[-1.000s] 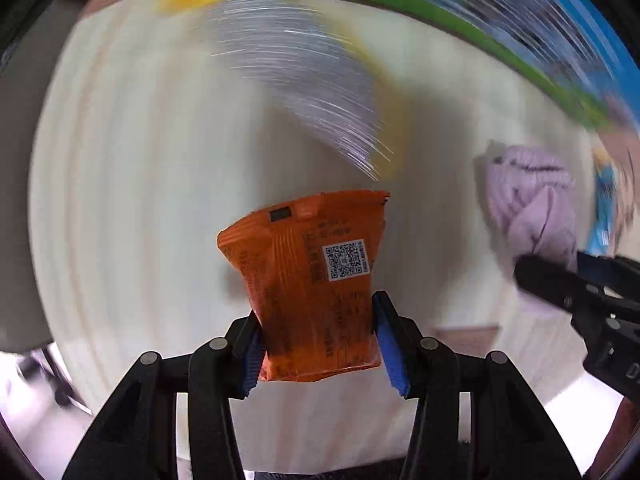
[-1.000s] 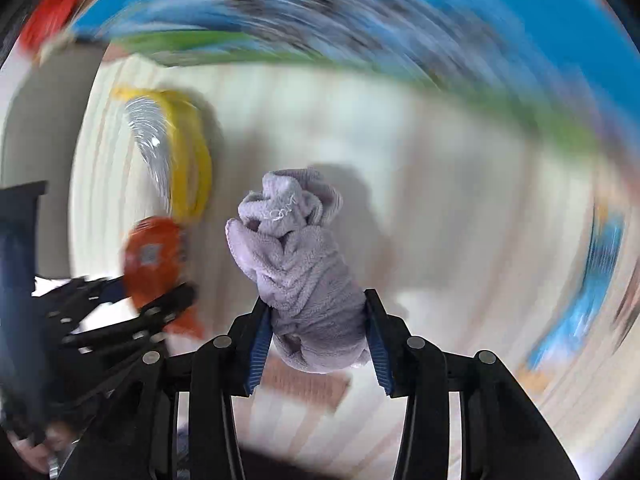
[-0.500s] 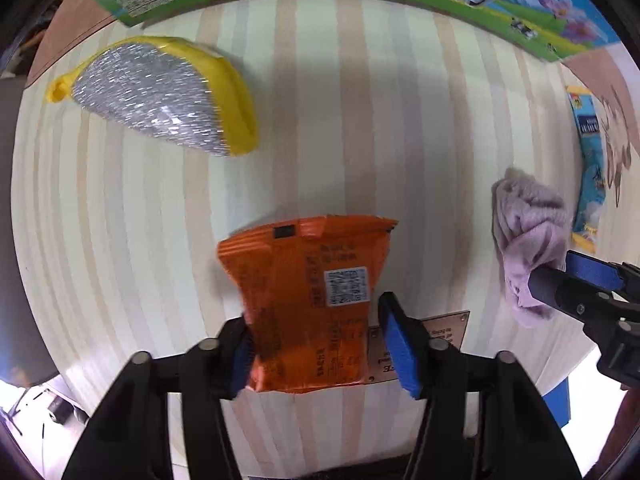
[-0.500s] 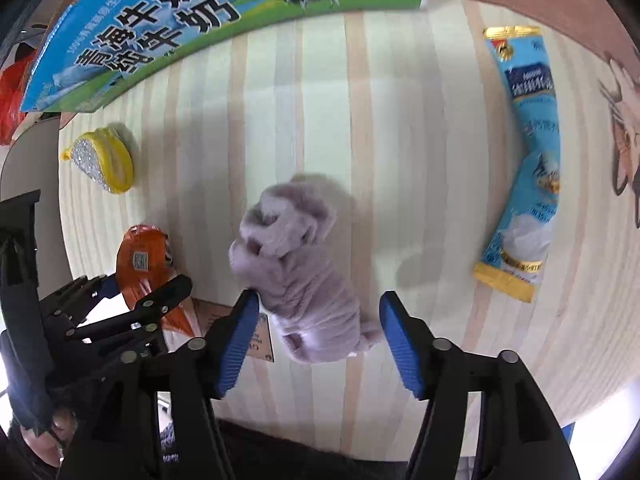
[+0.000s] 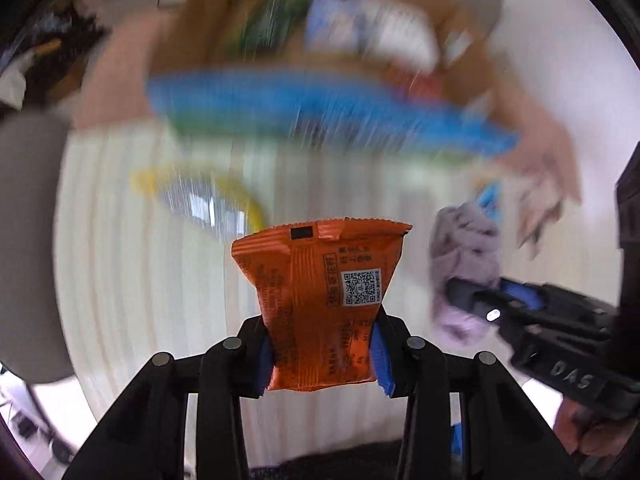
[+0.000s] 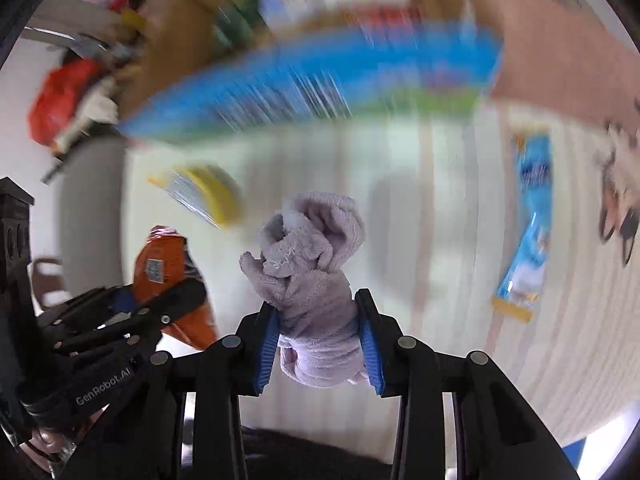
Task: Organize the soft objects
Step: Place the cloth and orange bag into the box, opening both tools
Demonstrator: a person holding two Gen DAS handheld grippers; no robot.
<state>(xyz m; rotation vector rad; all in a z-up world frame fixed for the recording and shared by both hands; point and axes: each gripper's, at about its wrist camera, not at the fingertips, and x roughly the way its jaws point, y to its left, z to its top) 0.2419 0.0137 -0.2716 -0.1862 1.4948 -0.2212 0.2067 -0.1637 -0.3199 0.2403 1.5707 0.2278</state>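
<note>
**Both grippers loaded above the striped tabletop**

The left gripper (image 5: 322,354) has its fingers clamped on an orange snack packet (image 5: 320,300) bearing a QR code. The right gripper (image 6: 320,344) has its fingers clamped on a lilac towel (image 6: 308,276).

Only the right wrist view shows the blue sachet (image 6: 526,224) at 3 o'clock on the tabletop (image 6: 420,208), and "GenRobot.AI" on the left gripper's body at 8 o'clock. The left wrist view alone shows "DAS" lettering at 4 o'clock.
</note>
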